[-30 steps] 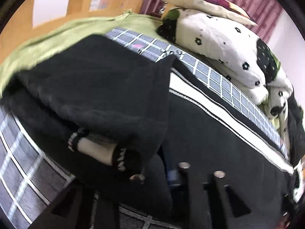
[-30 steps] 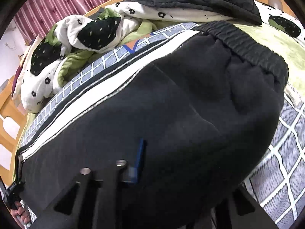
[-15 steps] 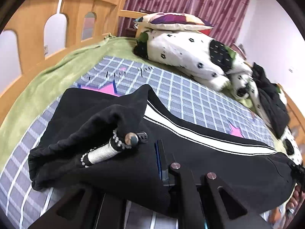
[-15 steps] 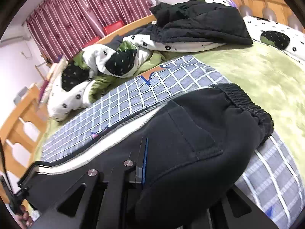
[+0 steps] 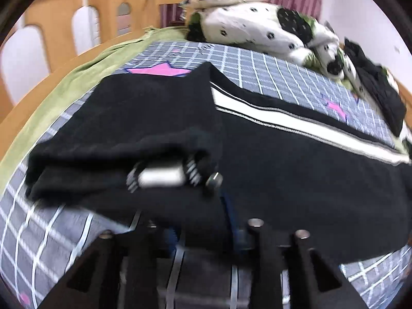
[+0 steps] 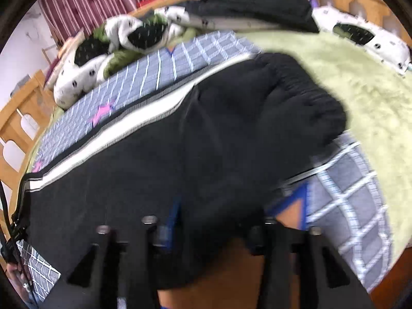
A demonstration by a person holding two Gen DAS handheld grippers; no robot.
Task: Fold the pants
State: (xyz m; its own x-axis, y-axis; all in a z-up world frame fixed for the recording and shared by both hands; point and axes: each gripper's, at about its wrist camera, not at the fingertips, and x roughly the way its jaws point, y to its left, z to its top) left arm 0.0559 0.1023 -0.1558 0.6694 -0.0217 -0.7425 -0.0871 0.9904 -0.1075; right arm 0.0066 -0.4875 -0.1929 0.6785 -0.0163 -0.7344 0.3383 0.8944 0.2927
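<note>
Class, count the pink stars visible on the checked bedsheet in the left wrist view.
2. One pink star lies beyond the pants' folded end; another beyond the white stripe. The pants may hide more.

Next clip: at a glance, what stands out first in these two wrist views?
The black pants with a white side stripe dominate, spread across the grey checked blanket on the bed. Their near edge sits between the jaws of the left gripper and the right gripper, which have just been opening. Behind lies a heap of spotted white bedding.
</note>
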